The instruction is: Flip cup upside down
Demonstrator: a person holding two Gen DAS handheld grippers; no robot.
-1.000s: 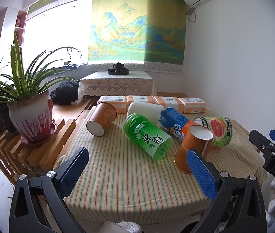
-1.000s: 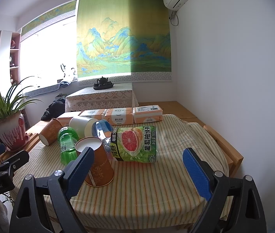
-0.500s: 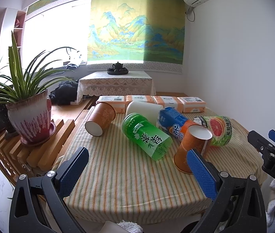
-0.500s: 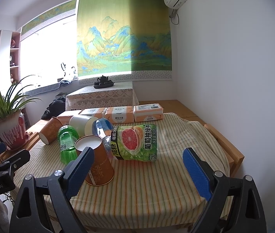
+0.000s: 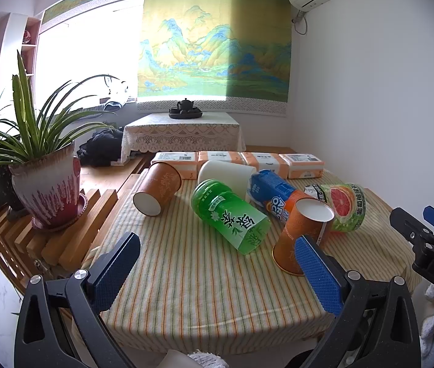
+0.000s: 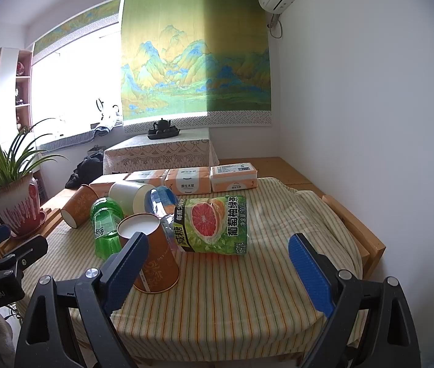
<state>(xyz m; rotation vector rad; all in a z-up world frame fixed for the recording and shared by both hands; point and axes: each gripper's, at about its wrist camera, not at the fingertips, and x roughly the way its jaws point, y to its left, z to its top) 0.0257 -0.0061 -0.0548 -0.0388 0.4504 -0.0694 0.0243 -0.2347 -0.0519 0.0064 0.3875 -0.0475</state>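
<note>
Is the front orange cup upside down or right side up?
Upside down: the front cup has its wide rim on the tablecloth and its white base on top.

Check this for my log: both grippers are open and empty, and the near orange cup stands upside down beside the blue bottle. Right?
Not quite: the near orange cup sits mouth down but tilted, leaning on the grapefruit bottle, as the right wrist view shows. The left gripper and right gripper are indeed open and empty.
</note>
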